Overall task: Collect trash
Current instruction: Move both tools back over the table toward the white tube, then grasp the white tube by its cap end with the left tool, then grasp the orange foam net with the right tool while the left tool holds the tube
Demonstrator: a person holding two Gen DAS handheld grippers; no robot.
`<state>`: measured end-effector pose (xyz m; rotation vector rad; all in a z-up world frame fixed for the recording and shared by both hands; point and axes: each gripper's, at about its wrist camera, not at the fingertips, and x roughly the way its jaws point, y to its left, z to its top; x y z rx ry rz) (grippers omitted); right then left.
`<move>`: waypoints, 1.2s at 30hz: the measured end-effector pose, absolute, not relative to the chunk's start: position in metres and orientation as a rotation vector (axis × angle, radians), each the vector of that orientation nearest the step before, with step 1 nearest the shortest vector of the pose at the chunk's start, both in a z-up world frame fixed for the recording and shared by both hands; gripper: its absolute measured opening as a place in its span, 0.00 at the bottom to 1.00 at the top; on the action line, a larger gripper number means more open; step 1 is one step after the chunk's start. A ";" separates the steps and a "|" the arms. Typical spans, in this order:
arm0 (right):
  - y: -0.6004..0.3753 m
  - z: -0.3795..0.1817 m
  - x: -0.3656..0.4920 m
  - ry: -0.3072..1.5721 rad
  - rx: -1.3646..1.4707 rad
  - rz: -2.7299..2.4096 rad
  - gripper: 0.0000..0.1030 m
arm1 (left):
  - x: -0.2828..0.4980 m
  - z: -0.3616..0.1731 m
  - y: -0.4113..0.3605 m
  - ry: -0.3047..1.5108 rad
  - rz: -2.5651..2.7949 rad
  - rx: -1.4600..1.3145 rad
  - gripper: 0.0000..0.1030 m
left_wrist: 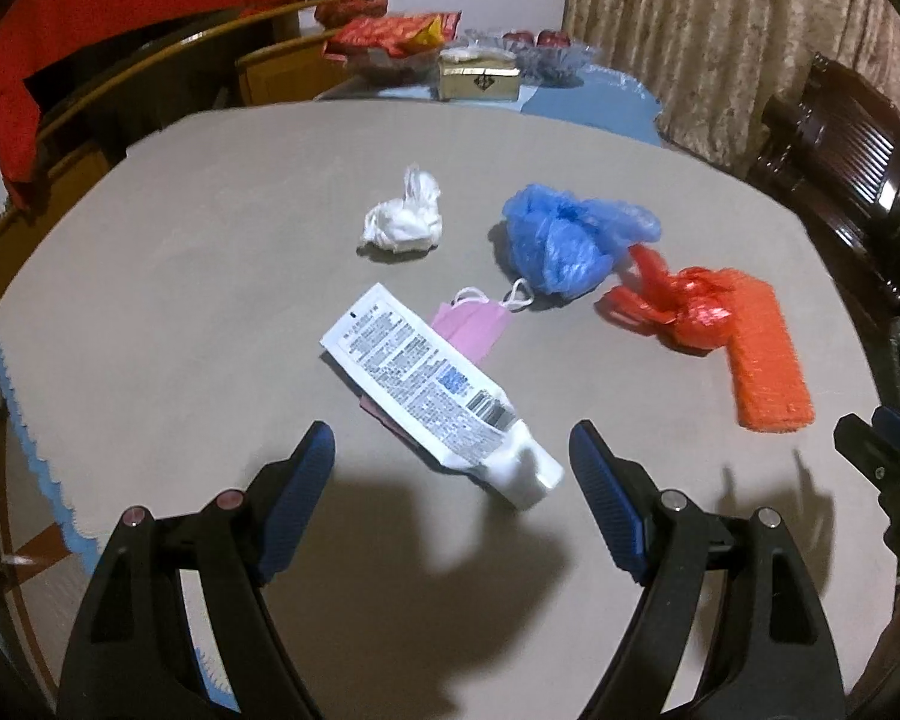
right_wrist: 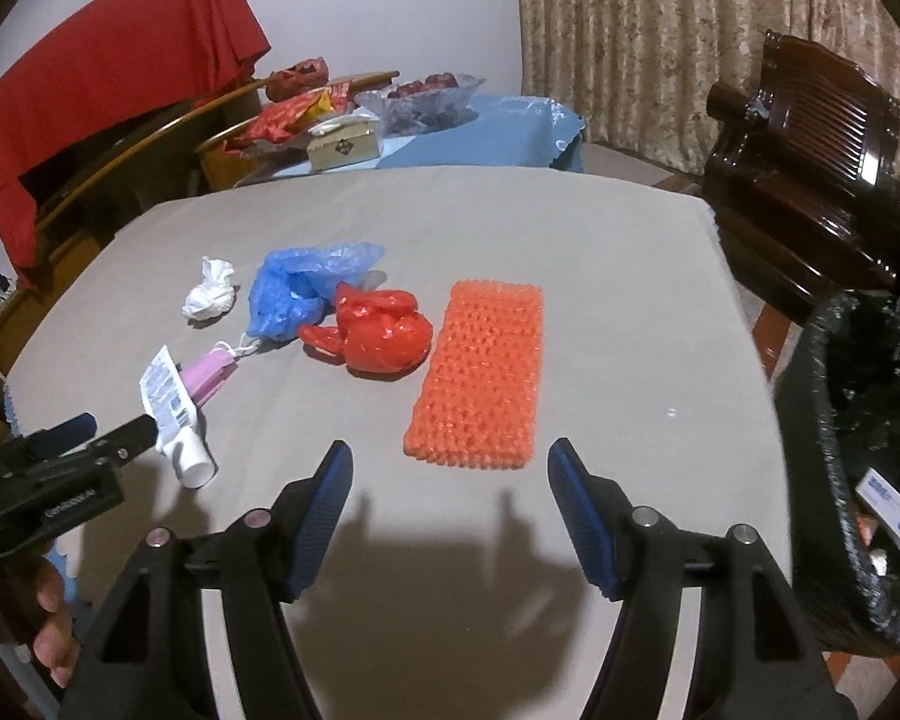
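We see the trash spread on the grey cloth-covered table, and we place everything against the flat orange bubble-textured plastic sheet. That sheet lies straight ahead of our right gripper, its near edge just beyond the fingertips and a little toward the left finger; nothing sits between the jaws, which stand spread apart over bare cloth. Touching the sheet's far left corner is the knotted red plastic bag, and just behind that bag the crumpled blue plastic bag. Further left of the sheet lies the small knotted white plastic bag. Nearer to us on that same side, well apart from the sheet, rests the white squeezed tube with printed text, lying partly on the folded pink face mask with white ear loops. The tube's capped end points between the blue-padded fingers of our left gripper, closer to the right one, yet the pads do not touch it; these jaws too are spread wide with nothing pinched. On the other side of the sheet, beyond the table's edge, stands the black bin lined with a black plastic bag. A hand shows below the left gripper in the right wrist view.
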<state>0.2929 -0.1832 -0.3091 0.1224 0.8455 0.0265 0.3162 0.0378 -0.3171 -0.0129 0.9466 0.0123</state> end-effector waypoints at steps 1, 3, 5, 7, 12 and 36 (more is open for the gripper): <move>-0.181 -0.311 0.296 0.848 0.120 0.028 0.65 | 0.320 -0.321 0.039 0.958 0.012 -0.019 0.76; -0.178 -0.316 0.302 0.853 0.114 0.033 0.65 | 0.328 -0.330 0.040 0.980 0.017 -0.029 0.76; -0.176 -0.320 0.307 0.860 0.114 0.039 0.64 | 0.336 -0.339 0.040 0.999 0.023 -0.026 0.76; -0.174 -0.324 0.311 0.867 0.114 0.043 0.64 | 0.342 -0.345 0.041 1.013 0.023 -0.023 0.77; -0.175 -0.328 0.316 0.875 0.120 0.044 0.65 | 0.350 -0.353 0.038 1.030 -0.004 -0.031 0.58; -0.180 -0.341 0.336 0.894 0.128 0.011 0.64 | 0.339 -0.330 -0.015 0.940 -0.166 0.051 0.24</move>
